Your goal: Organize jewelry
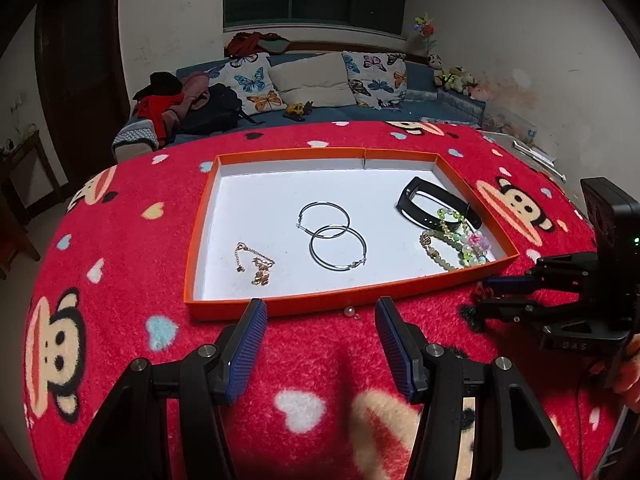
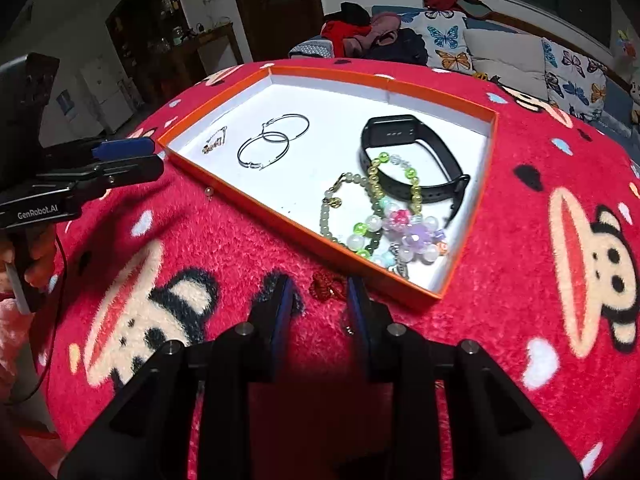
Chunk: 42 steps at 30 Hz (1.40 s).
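An orange tray point(image 1: 476, 184) with a white floor lies on the red blanket. It holds two silver hoop earrings point(image 1: 336, 236), a gold chain point(image 1: 256, 264), a black wristband point(image 1: 436, 204) and beaded bracelets point(image 1: 460, 244). My left gripper point(image 1: 320, 310) is open over the blanket just before the tray's near wall, nothing between its blue pads point(image 1: 250, 344). A small pearl pin point(image 1: 349, 312) lies on the blanket there. My right gripper point(image 2: 319, 286) is open, its jaws narrow, low by the tray's corner. A small red knotted trinket point(image 2: 328, 286) lies on the blanket between its fingertips.
Each hand-held gripper shows in the other's view: the right gripper point(image 1: 480, 296) at the tray's right corner, the left gripper point(image 2: 158, 158) at its left corner. The pearl pin point(image 2: 209, 192) lies between them. The blanket falls away at the table's rounded edge; a sofa point(image 1: 320, 112) stands behind.
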Tool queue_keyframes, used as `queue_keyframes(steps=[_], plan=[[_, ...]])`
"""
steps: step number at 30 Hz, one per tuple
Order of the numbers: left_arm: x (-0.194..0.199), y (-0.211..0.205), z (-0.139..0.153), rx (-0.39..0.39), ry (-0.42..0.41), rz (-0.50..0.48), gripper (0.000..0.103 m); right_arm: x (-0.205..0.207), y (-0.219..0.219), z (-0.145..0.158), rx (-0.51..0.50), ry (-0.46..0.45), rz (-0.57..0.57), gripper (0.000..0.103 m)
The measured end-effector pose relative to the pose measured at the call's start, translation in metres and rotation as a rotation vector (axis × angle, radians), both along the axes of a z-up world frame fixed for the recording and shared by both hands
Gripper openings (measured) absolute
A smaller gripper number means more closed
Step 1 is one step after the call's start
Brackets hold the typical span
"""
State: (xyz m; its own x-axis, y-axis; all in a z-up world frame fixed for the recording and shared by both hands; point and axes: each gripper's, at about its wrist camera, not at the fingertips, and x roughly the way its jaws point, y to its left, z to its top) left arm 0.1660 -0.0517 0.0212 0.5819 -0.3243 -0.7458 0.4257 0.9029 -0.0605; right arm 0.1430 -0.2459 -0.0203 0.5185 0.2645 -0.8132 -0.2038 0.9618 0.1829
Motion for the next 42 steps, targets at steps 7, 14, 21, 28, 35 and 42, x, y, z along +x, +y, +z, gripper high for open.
queue_keyframes(steps=[7,14,21,28,35,42], plan=[[-0.006,0.0,-0.005,-0.003,0.004,-0.016,0.06,-0.008,0.011,0.007,-0.001,-0.013,0.055,0.03],[-0.008,-0.013,-0.012,0.003,0.015,-0.071,0.06,-0.003,0.009,0.002,-0.034,0.009,0.025,0.03],[0.005,-0.029,-0.027,0.013,0.046,-0.108,0.059,-0.001,0.014,0.0,-0.066,0.01,0.028,0.021],[0.019,-0.037,-0.042,0.019,0.074,-0.116,0.043,-0.008,0.009,0.002,-0.044,-0.001,0.021,0.018],[0.025,-0.04,-0.048,-0.006,0.091,-0.07,0.037,-0.014,0.007,0.006,-0.031,-0.012,0.027,0.018],[0.03,-0.041,-0.048,-0.056,0.123,0.049,0.031,-0.012,0.005,0.004,-0.009,-0.01,0.025,0.018]])
